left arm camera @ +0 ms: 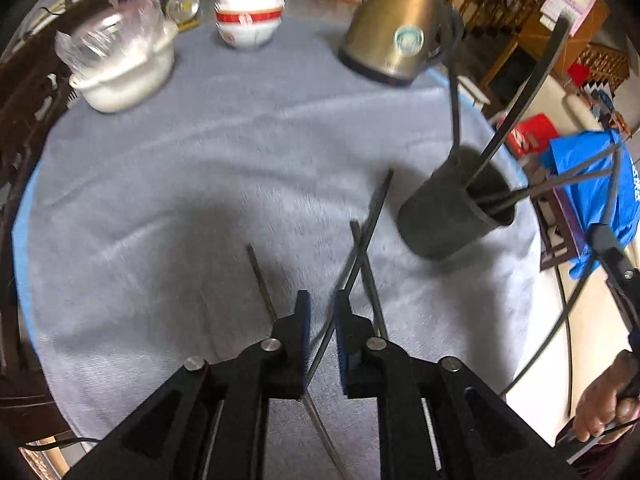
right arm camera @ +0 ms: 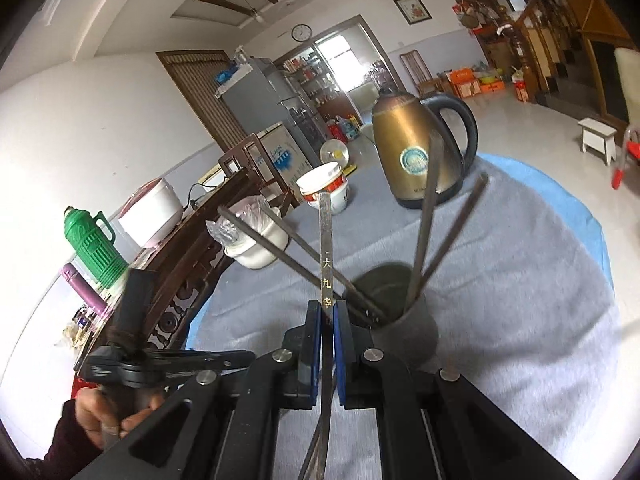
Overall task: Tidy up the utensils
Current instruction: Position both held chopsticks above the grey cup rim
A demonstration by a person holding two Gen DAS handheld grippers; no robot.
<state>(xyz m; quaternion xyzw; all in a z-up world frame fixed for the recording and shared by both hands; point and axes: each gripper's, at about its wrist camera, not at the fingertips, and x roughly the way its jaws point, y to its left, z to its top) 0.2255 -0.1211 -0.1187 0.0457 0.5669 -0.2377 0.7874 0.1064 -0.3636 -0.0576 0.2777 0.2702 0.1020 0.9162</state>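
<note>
1. Left wrist view: black left gripper (left arm camera: 321, 304) with blue pads filled the bottom of the frame, its jaws parted a little. One dark chopstick (left arm camera: 362, 244) ran up between the pads; whether they pressed on it could not be told, as a gap showed beside it.
2. Two more loose chopsticks (left arm camera: 262, 284) lay on the grey tablecloth (left arm camera: 180, 168) just ahead of the fingers, one to the left, one crossing on the right.
3. Dark cylindrical utensil holder (left arm camera: 440, 216) stood to the right on the cloth, several chopsticks fanning out of it.
4. At the far edge sat a bronze electric kettle (left arm camera: 394, 28), stacked white bowls with a red band (left arm camera: 249, 18) and a white pot covered in clear plastic (left arm camera: 120, 68).
5. Person's right hand (left arm camera: 604, 404) showed at the lower right.
6. Right wrist view: right gripper (right arm camera: 328, 312) was clamped on a flat dark chopstick with gold characters (right arm camera: 326, 248), which stood upright from the pads.
7. Holder (right arm camera: 408, 324) sat just beyond and right of the fingertips, touching the cloth, with four sticks leaning out of it.
8. Kettle (right arm camera: 412, 148) stood behind it; a green thermos flask (right arm camera: 94, 244) stood on the dark side cabinet at left.
9. Person's left hand (right arm camera: 108, 412) gripped the other tool's handle at lower left.
</note>
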